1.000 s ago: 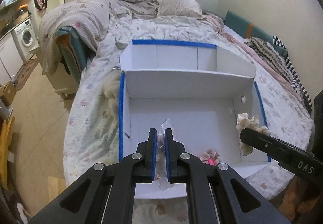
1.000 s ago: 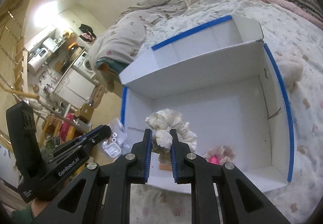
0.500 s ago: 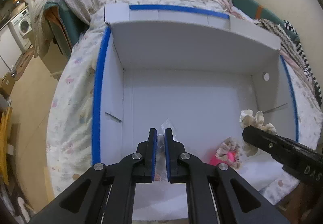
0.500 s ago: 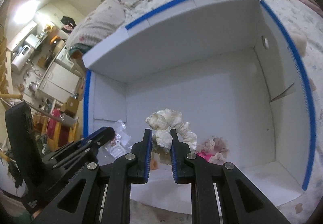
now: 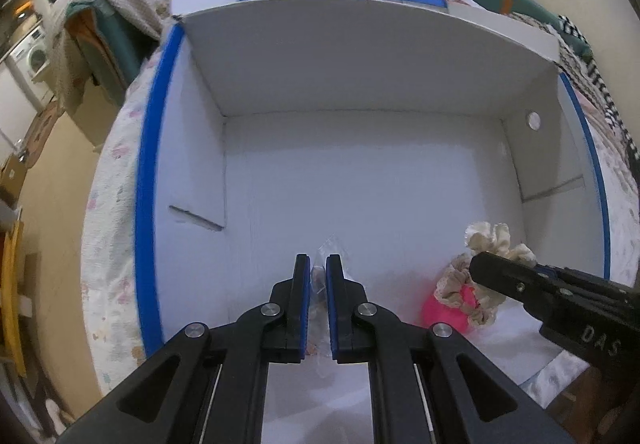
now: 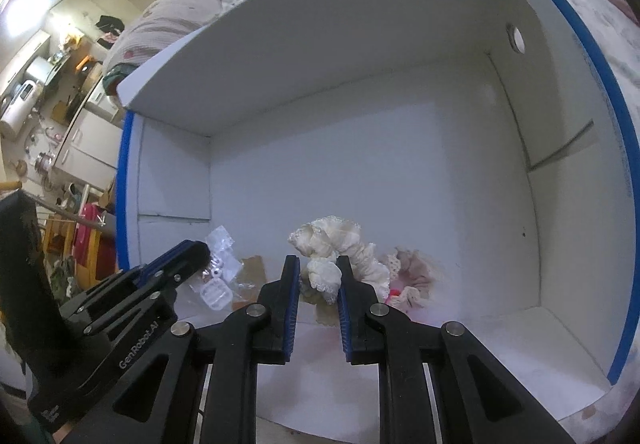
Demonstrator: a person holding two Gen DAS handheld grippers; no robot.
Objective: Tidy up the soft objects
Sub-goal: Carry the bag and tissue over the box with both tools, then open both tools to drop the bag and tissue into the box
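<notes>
Your left gripper (image 5: 318, 264) pinches a clear plastic packet (image 5: 325, 272) inside the white box (image 5: 360, 56), its fingers nearly together. Your right gripper (image 6: 318, 264) is clamped on the cream scrunchie (image 6: 332, 248), low over the box floor. Just right of it lies what looks like a pink scrunchie (image 6: 412, 276).

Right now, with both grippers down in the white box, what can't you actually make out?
- Clear plastic bag contents: left wrist view, hidden between the left gripper jaws; right wrist view, too small to identify.
- Pink item: left wrist view, covered by a lace scrunchie and the right gripper.
- Cream scrunchie lower part: right wrist view, behind the jaws.
- White box far compartment: behind the divider.
</notes>
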